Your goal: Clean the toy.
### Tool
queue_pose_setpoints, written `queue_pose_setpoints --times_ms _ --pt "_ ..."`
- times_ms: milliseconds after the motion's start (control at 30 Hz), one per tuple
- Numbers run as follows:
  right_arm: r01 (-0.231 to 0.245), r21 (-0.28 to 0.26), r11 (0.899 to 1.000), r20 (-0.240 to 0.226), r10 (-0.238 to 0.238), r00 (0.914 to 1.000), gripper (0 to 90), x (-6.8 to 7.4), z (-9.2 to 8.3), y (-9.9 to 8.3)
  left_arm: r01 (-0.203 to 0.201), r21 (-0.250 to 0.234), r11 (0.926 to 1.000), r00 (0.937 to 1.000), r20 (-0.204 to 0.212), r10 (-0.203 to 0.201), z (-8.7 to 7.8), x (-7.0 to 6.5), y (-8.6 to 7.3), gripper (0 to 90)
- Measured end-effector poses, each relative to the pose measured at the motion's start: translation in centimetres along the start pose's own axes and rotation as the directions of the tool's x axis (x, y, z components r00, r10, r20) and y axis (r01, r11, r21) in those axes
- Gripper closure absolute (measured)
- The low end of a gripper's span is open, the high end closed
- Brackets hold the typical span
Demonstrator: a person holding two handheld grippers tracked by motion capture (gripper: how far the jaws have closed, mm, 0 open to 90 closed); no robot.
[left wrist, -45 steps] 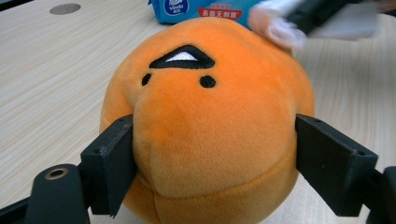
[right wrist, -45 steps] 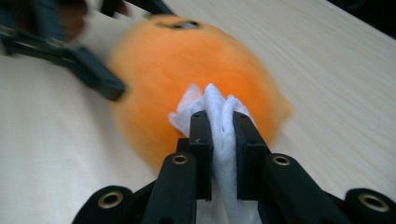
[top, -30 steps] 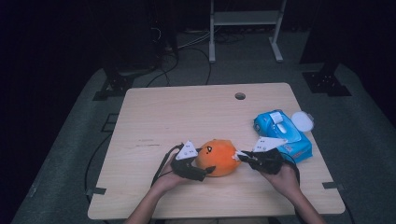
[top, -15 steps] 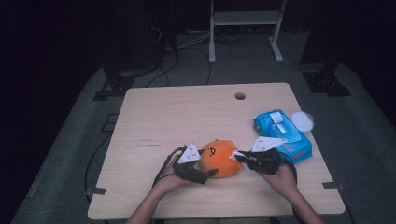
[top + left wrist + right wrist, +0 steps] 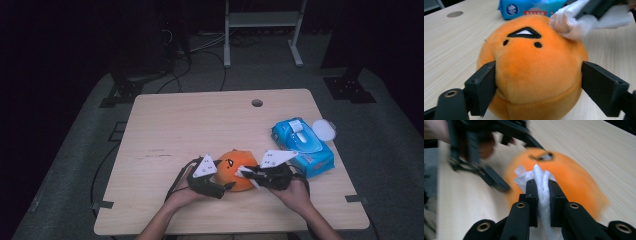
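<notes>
My left gripper [image 5: 537, 90]: jaws spread around the sides of the orange plush ball [image 5: 531, 72]; they have just been opening, the left pad presses the fur and the right pad stands just clear, so the hold is loose.
My right gripper [image 5: 541, 187]: pressed together, pinching a white wipe [image 5: 539, 178] against the ball's top.
Ball's place: near the table's [image 5: 200, 120] front edge, between my hands.
Risk: I judge a firm wipe stroke could roll the ball out of my slack left jaws toward that near edge.
Right side: blue wipes pack [image 5: 302, 144] just beside my right hand; a wide stroke could knock it.
Far room: bare tabletop beyond the ball, well apart from the small hole [image 5: 257, 103].
</notes>
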State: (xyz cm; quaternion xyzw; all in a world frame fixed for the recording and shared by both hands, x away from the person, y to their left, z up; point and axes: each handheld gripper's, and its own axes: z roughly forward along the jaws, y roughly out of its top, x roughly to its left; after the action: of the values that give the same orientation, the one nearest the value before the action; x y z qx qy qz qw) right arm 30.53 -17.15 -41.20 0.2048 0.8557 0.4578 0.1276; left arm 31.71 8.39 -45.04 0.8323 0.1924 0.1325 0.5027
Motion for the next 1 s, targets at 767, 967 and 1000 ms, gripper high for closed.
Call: queue_pose_setpoints --times_ms 767,967,1000 --pt "-0.053 -0.004 0.999 0.073 0.053 0.9959 80.2 -1.6 -1.3 -0.7 0.056 -0.012 0.9984 0.9978 -0.035 -0.056 0.2 -0.3 0.7 10.6" --pt "-0.017 0.005 1.000 0.022 0.017 0.9996 80.2 0.2 -0.6 -0.1 0.073 0.011 0.9972 0.9967 -0.035 -0.073 0.6 -0.7 0.6 18.9" --pt "-0.001 -0.001 1.000 0.013 0.001 0.9999 80.2 0.7 -0.3 0.3 0.037 0.018 0.9991 0.9987 -0.035 -0.036 0.5 -1.0 0.7 21.3"
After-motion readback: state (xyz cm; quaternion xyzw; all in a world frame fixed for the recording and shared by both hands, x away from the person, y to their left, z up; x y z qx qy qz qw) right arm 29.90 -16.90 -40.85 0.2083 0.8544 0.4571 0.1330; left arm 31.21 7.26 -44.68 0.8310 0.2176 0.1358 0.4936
